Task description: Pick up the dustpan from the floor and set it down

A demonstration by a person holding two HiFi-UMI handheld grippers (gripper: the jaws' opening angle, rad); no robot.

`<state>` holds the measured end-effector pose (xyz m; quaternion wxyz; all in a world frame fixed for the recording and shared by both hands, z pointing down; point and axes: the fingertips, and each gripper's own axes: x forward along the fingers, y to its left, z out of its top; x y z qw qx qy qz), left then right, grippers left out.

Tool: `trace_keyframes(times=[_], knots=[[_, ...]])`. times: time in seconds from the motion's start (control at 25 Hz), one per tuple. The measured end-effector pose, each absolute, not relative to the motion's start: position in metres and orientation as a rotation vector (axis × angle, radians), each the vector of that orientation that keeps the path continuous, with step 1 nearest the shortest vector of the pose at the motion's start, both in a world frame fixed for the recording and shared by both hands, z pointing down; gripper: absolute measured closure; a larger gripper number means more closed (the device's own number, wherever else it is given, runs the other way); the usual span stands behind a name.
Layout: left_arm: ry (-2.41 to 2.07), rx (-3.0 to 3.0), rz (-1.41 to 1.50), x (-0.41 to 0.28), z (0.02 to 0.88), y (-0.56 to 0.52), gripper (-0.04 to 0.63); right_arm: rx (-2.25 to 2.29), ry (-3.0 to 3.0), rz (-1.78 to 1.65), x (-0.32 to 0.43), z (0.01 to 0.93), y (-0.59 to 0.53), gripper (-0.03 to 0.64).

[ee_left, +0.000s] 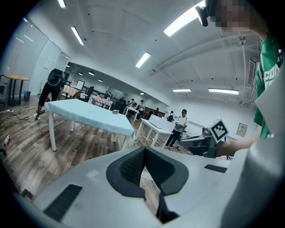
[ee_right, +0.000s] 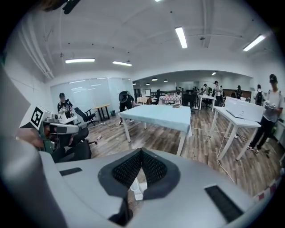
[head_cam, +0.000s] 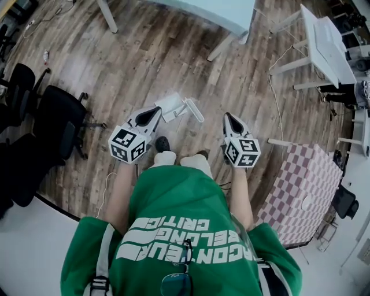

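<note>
dustpan (head_cam: 172, 105): it is lying on the floor just ahead of your shoes, between your two claws in the head view, and neither claw is touching it.
dustpan contents: they are showing too small for you to tell.
left claw (ee_left: 143, 150): you are holding it pinched together at the tips, with nothing in it.
right claw (ee_right: 141, 151): you are holding it closed tight and empty, with the white dustpan showing below its pads.
floor (head_cam: 144, 58): wood planks are running under everything.
room: a light-blue counter (head_cam: 231, 14) is standing beyond the dustpan, a white counter (head_cam: 326, 46) is at your right, a pink-checked counter (head_cam: 300, 191) is close by your right side, and black chairs (head_cam: 58, 115) are grouped at your left.
count: you are looking at one dustpan, two claws and three counters.
</note>
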<state>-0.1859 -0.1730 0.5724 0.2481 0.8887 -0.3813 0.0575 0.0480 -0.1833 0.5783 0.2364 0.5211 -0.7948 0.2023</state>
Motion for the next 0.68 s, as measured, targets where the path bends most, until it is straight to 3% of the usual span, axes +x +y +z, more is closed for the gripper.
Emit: trace_keyframes(times=[0.68], knots=[[-1.025,2.409,0.144,-0.153,0.571,-0.159,0.603,1.460,-2.165,0.550,0.093,0.579,-0.145,0.607]])
